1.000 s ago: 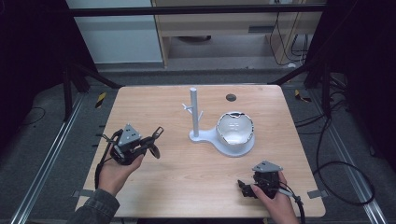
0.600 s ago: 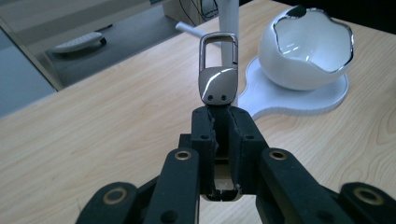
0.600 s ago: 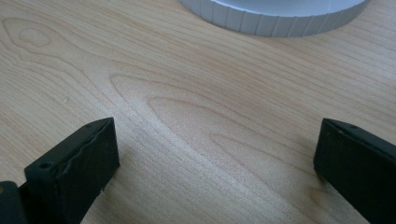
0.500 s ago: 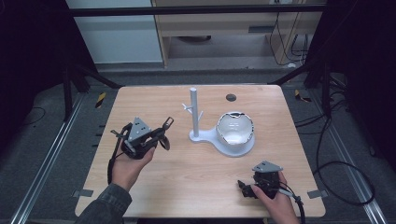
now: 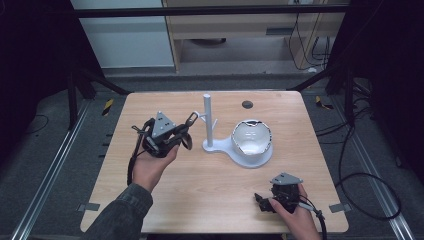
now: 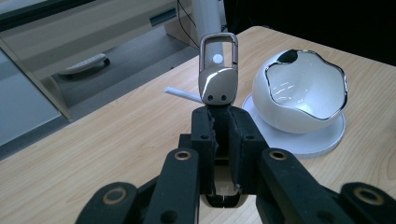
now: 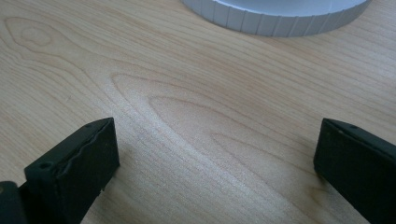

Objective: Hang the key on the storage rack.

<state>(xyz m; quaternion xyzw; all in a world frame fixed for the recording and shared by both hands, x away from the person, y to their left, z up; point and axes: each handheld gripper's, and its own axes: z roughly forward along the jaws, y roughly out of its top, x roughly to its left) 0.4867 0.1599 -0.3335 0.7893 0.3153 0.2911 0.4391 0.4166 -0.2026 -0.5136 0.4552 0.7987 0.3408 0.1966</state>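
On the pale wooden table (image 5: 200,200), my left gripper (image 5: 186,131) clamps a shiny metal key fob (image 6: 218,70) beside the white peg stand (image 5: 208,120); my right gripper (image 5: 263,202) rests low, jaws spread.

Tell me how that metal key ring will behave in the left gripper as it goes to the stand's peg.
The key ring looks rigid polished metal, so probably slippery; the left gripper pinches only its lower end, so it may pivot. The stand is a thin post with a bowl on its base, likely steady against light nudges.
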